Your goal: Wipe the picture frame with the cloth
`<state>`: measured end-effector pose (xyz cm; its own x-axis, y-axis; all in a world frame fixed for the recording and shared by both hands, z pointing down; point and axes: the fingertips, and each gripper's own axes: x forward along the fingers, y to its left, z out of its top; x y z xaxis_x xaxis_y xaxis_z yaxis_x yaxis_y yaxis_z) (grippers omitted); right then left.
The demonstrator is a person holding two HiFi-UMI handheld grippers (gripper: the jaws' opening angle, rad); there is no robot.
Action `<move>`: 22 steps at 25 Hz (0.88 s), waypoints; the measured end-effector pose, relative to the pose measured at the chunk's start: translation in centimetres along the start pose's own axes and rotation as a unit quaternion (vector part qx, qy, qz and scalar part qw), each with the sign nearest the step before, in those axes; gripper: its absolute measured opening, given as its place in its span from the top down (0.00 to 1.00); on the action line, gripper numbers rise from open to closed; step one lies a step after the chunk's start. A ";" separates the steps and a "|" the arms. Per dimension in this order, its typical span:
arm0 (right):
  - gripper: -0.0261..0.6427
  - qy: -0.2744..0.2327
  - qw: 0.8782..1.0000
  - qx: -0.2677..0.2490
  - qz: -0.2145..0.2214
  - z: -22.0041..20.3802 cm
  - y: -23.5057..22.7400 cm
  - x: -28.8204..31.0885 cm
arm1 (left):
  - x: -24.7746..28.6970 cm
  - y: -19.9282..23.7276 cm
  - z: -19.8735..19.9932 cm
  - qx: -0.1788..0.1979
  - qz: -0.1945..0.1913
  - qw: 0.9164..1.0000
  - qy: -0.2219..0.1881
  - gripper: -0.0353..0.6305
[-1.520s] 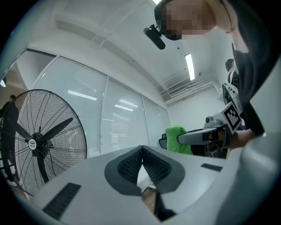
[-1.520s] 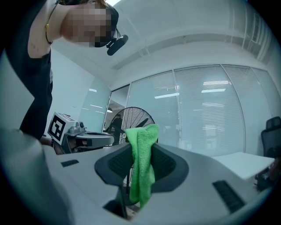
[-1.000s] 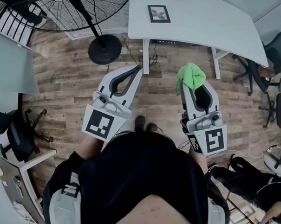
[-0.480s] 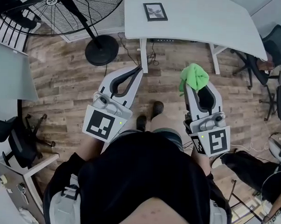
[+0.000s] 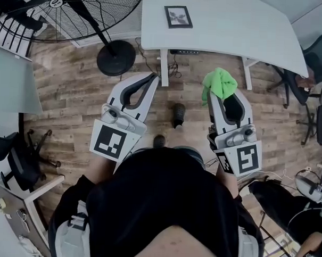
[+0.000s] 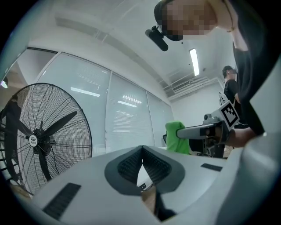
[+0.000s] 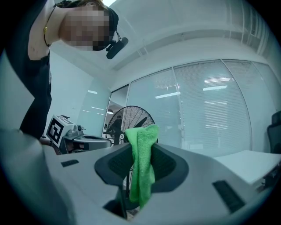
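Note:
A small black picture frame (image 5: 178,17) lies flat on the white table (image 5: 234,27) ahead of me. My right gripper (image 5: 214,94) is shut on a bright green cloth (image 5: 220,83), which bunches over its tips, short of the table's near edge. In the right gripper view the green cloth (image 7: 141,169) hangs pinched between the jaws. My left gripper (image 5: 154,77) is shut and empty, its tips near the table leg (image 5: 165,64). In the left gripper view its jaws meet at a point with nothing between them, and the right gripper (image 6: 206,130) with the cloth (image 6: 177,136) shows beside it.
A large black standing fan (image 5: 76,4) with a round base (image 5: 116,57) stands at the left, close to the left gripper. Office chairs (image 5: 313,57) crowd the right side. A person's black shoe (image 5: 178,114) steps on the wooden floor between the grippers.
Both grippers and the person have moved a little toward the table. One foot has stepped forward. The cloth stays held in the right gripper.

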<state>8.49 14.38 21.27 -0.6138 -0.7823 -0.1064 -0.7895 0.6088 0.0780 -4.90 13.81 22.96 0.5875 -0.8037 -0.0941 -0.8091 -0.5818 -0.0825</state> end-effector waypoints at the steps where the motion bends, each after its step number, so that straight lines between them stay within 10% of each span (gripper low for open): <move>1: 0.79 -0.002 1.000 0.002 0.001 0.0 -0.5 0.4 | 0.6 0.3 0.0 0.002 0.002 1.000 0.001 0.93; 22: 0.80 -0.009 0.999 0.020 0.048 -1.6 -12.0 10.5 | 12.9 6.0 -1.3 0.013 0.055 0.998 0.015 0.93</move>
<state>11.52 -1.35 20.81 -0.6866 -0.7175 -0.1176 -0.7256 0.6864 0.0484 -2.21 -0.23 22.59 0.4946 -0.8659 -0.0748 -0.8677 -0.4870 -0.0999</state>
